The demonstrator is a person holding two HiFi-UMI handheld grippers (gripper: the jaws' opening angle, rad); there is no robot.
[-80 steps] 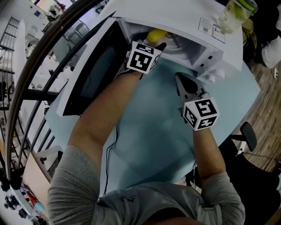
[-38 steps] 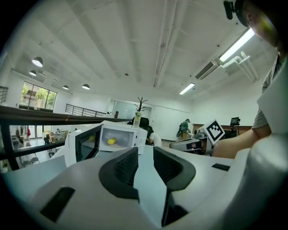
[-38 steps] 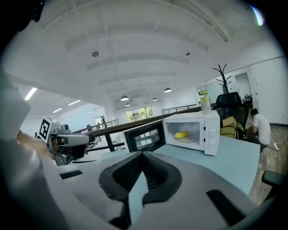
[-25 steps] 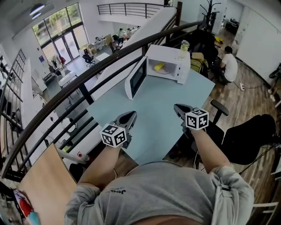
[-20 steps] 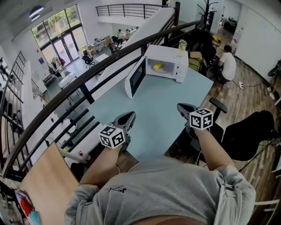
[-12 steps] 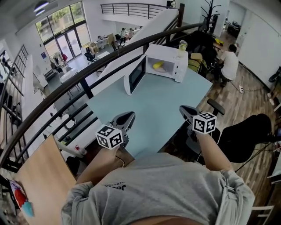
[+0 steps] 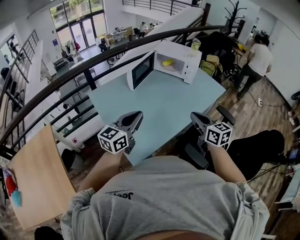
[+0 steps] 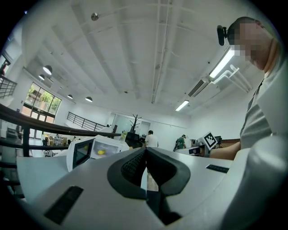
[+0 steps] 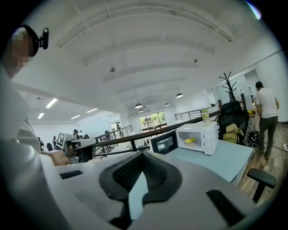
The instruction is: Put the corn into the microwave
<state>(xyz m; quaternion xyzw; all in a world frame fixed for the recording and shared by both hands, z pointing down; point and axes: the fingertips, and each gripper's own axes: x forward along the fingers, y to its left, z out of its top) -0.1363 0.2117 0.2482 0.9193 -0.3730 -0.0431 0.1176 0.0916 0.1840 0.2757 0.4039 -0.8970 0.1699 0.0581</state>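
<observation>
Head view looks steeply down on a large, bright open office hall, with tall windows (image 7: 77, 11) at the upper left, a lower floor of desks below them, and wooden flooring (image 7: 255, 110) on the right. A dark curved railing (image 7: 93, 63) sweeps from the lower left up to the top centre. Inside it stands a pale blue surface (image 7: 164, 101) that fills the middle of the frame and is bare apart from what sits at its far corner. A light wooden board (image 7: 37, 178) lies at the lower left, outside the railing. The white microwave (image 7: 185, 58) stands at the far corner of the surface, its door (image 7: 140, 70) swung wide open to the left. A black office chair (image 7: 226, 115) sits just off the right edge of the surface, and a person (image 7: 257, 61) stands at the upper right beside bags and a coat stand (image 7: 236, 9). The left claw (image 7: 135, 116) and the right claw (image 7: 196, 117) hang at the near edges of the surface, well apart from the microwave. In the left gripper view the jaws are pressed together with nothing between them. In the right gripper view the tips also meet and grip nothing. A pale bottle (image 7: 195, 44) stands on top of the microwave. The yellow corn (image 7: 168, 62) lies inside the open microwave.
</observation>
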